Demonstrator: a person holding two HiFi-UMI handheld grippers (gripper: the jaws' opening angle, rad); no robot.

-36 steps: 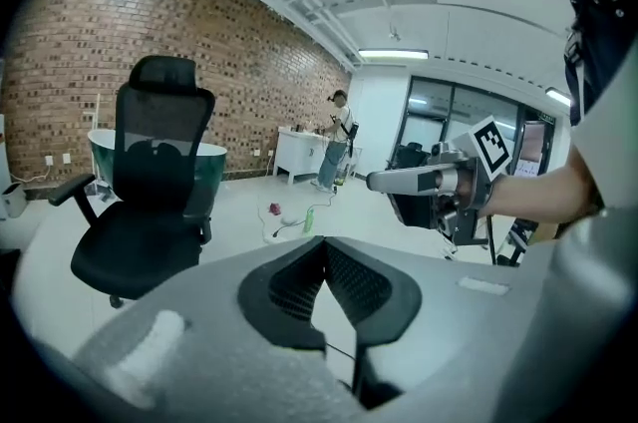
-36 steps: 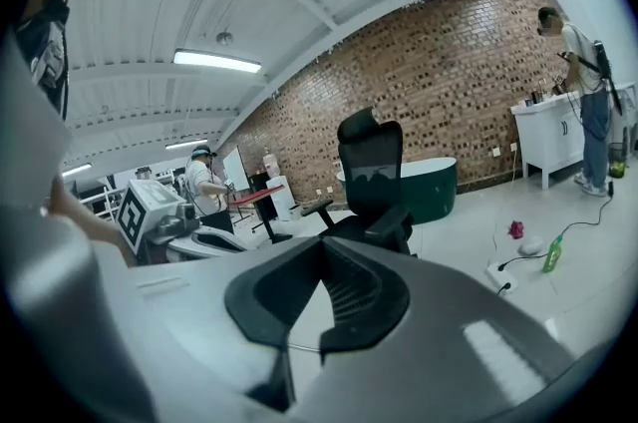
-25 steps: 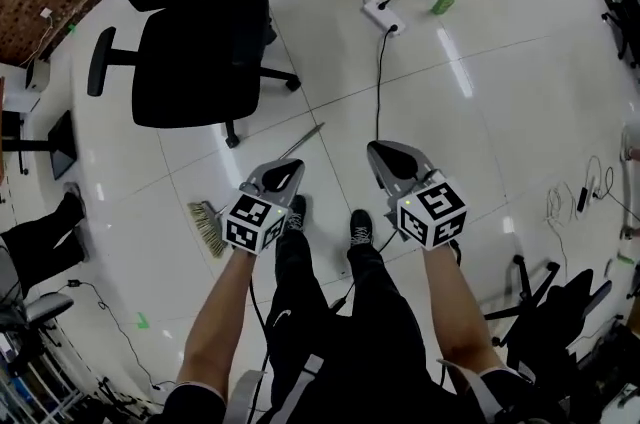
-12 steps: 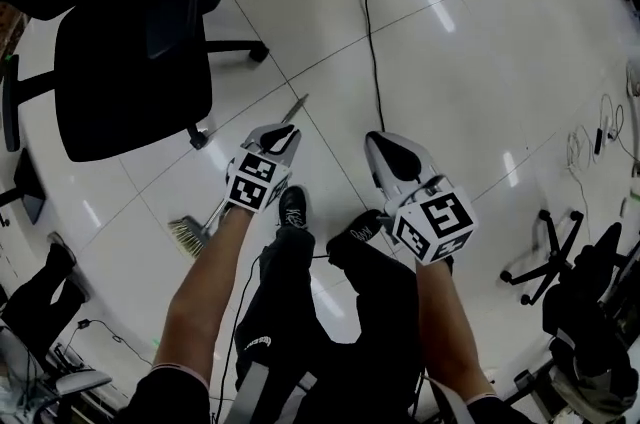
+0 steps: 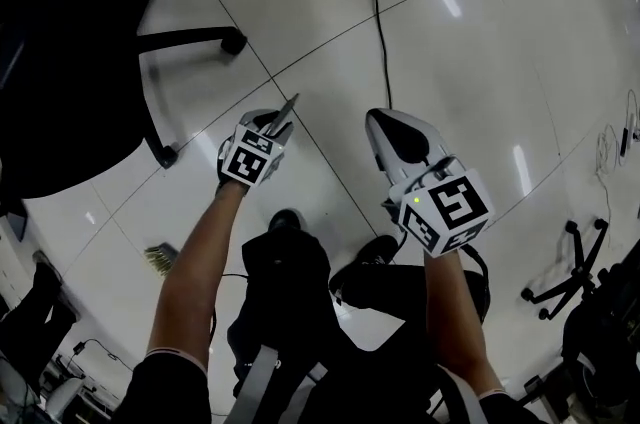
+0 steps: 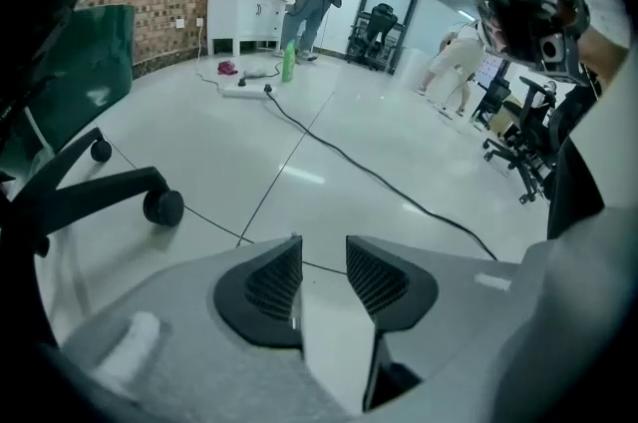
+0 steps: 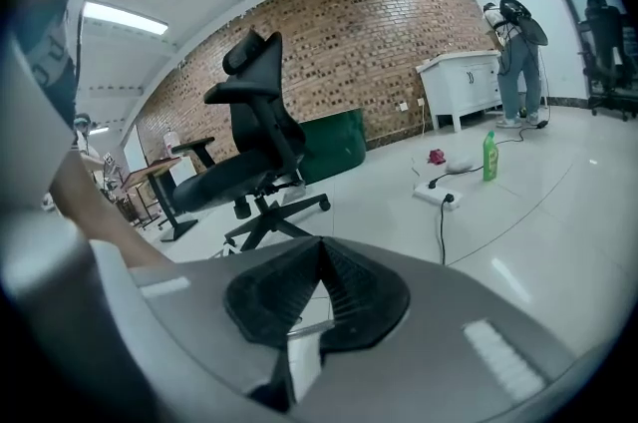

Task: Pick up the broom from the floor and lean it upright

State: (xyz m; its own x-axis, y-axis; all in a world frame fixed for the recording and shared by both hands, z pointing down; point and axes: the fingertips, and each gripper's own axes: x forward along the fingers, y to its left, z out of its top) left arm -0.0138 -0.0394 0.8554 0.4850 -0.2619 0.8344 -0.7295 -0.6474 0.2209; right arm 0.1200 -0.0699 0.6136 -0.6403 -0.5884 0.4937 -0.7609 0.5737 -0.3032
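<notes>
The broom lies on the white floor. Its straw bristles [image 5: 160,259] show at lower left, and its thin grey handle tip [image 5: 291,104] pokes out just past my left gripper [image 5: 272,122]; the arm and gripper hide the rest. My left gripper sits low over the handle's end. Its jaws are opening, and in the left gripper view [image 6: 324,249] only floor shows between the ribbed pads [image 6: 274,283]. My right gripper [image 5: 388,127] hangs to the right of the handle, apart from it. In the right gripper view [image 7: 321,243] its jaws are shut with nothing in them.
A black office chair [image 5: 60,62] stands close on the left, with its caster [image 6: 162,208] near the left gripper. A black cable [image 5: 380,12] runs up the floor to a power strip [image 7: 439,195]. Another chair base [image 5: 560,282] is at right. The person's shoes and legs are below the grippers.
The person has crouched and both grippers have sunk toward the floor. The left gripper has come down by the broom handle's end, and its jaws have gone from shut to open.
</notes>
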